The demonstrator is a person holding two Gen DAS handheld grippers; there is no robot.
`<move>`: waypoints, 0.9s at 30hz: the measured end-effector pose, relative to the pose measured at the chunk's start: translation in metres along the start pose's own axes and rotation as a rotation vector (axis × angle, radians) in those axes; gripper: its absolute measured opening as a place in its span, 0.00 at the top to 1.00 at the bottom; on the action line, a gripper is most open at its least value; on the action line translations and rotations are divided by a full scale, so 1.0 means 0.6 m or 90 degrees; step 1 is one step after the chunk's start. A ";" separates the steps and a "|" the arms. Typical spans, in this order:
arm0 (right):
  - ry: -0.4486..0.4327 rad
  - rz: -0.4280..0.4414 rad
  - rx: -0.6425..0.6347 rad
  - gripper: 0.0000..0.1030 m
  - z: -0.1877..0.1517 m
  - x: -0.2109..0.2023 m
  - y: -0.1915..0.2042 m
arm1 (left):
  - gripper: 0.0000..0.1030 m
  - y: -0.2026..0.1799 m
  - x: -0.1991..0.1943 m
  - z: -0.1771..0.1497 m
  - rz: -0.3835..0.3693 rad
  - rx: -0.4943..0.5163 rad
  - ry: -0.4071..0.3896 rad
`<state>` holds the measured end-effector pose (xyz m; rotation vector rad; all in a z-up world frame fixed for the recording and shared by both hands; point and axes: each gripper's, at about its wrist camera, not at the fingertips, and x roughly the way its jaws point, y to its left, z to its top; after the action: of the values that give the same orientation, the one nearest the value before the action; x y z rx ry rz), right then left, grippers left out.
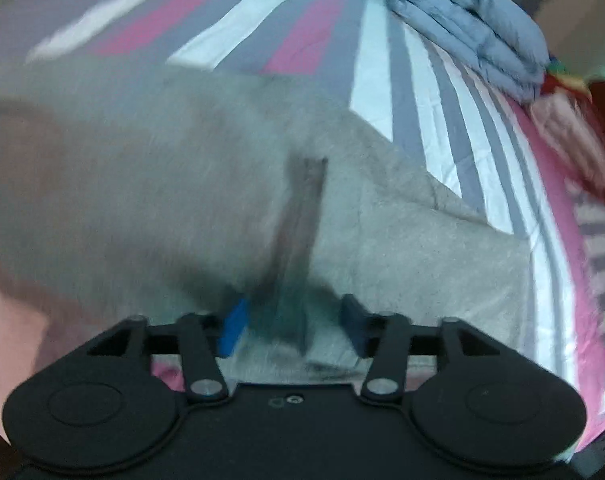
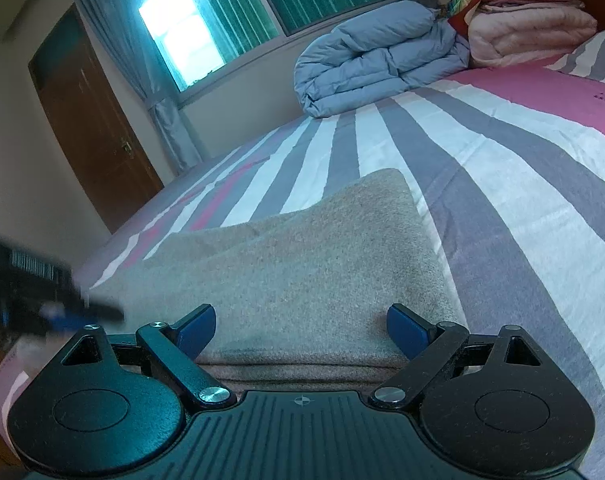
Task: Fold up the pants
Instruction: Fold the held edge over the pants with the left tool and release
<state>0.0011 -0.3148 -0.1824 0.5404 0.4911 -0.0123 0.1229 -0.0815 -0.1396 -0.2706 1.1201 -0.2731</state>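
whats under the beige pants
The pants lie folded on the striped bed sheet, which shows all around them. Stacked layers show at their near edge. Anything between the layers or under them is covered.

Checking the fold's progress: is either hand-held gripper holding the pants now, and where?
Neither. The left hand-held gripper and right hand-held gripper stand open over the folded pants.

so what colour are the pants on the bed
Beige-grey pants, clearest in the right wrist view.
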 end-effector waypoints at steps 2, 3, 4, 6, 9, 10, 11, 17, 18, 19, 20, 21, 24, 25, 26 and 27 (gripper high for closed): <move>-0.001 0.000 -0.002 0.10 -0.001 -0.001 0.000 | 0.50 0.021 0.002 -0.001 -0.047 -0.054 0.015; 0.000 0.000 -0.003 0.09 -0.001 0.000 0.002 | 0.50 0.026 0.005 -0.001 -0.067 -0.080 0.026; -0.001 0.000 -0.004 0.09 0.000 -0.001 0.001 | 0.50 0.031 0.008 -0.004 -0.086 -0.101 0.034; -0.001 0.002 -0.002 0.09 -0.001 -0.001 0.001 | 0.50 0.042 0.004 -0.014 -0.119 -0.140 0.043; -0.002 0.005 0.003 0.09 -0.001 -0.002 -0.001 | 0.55 0.052 0.019 -0.014 -0.147 -0.179 0.036; -0.004 0.004 0.005 0.09 -0.002 -0.001 -0.001 | 0.57 0.056 0.024 -0.012 -0.155 -0.192 0.027; -0.004 0.003 0.005 0.09 -0.002 0.000 -0.001 | 0.58 0.062 0.032 -0.009 -0.160 -0.200 0.024; -0.003 0.001 -0.005 0.09 -0.002 0.000 0.000 | 0.85 0.047 0.045 -0.007 -0.184 -0.198 -0.007; -0.003 0.001 -0.003 0.09 -0.002 0.000 0.001 | 0.87 0.035 0.036 -0.005 -0.178 -0.176 -0.025; -0.004 0.001 -0.002 0.09 -0.002 0.000 0.001 | 0.87 0.020 0.026 -0.003 -0.173 -0.150 -0.042; -0.005 0.000 0.000 0.09 -0.002 0.000 0.001 | 0.88 0.002 0.017 0.003 -0.172 -0.127 -0.056; -0.008 0.000 0.003 0.09 -0.001 -0.001 0.001 | 0.89 -0.012 0.005 0.012 -0.180 -0.110 -0.069; -0.019 0.008 0.027 0.09 0.002 -0.007 -0.005 | 0.91 -0.064 -0.032 0.050 -0.229 -0.061 -0.104; -0.022 0.013 0.033 0.09 0.004 -0.008 -0.006 | 0.91 -0.082 -0.048 0.060 -0.248 -0.035 -0.116; -0.024 0.013 0.033 0.09 0.005 -0.010 -0.005 | 0.94 -0.094 -0.063 0.065 -0.259 -0.006 -0.129; -0.027 0.016 0.032 0.09 0.006 -0.011 -0.004 | 0.94 -0.093 -0.069 0.065 -0.252 0.005 -0.133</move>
<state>-0.0037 -0.3191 -0.1779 0.5941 0.4431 -0.0120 0.1369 -0.1161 -0.0697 -0.5033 0.8532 -0.5868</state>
